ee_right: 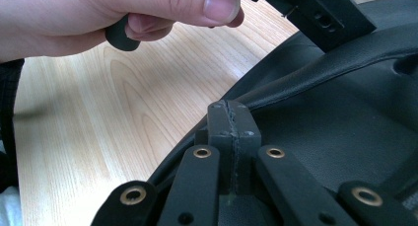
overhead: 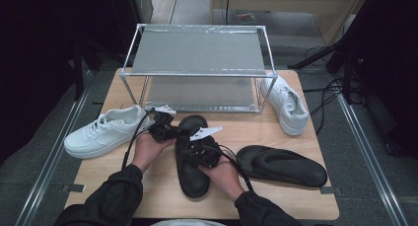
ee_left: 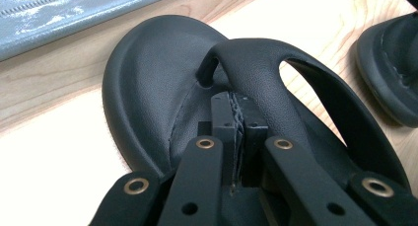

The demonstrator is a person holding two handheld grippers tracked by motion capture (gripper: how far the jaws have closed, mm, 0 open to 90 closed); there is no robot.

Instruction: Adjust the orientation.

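Observation:
A black flip-flop (overhead: 192, 179) lies in the middle of the wooden table (overhead: 148, 191), toe toward the rack. My left gripper (overhead: 183, 133) reaches over its toe end from the left. In the left gripper view the gripper (ee_left: 239, 103) is shut just below the toe post, with the stitched edge of the strap (ee_left: 256, 73) pinched between its pads. My right gripper (overhead: 191, 147) comes in at the shoe's middle. In the right gripper view it (ee_right: 230, 110) is shut on the strap's edge (ee_right: 315, 83), above the footbed (ee_right: 335, 137). A hand (ee_right: 98, 14) holding the left gripper is at top left there.
A second black flip-flop (overhead: 281, 165) lies to the right. One white sneaker (overhead: 106, 131) sits at the left, another (overhead: 286, 103) at the back right beside a two-tier metal shoe rack (overhead: 197, 51). The table's edge drops to a grey floor on all sides.

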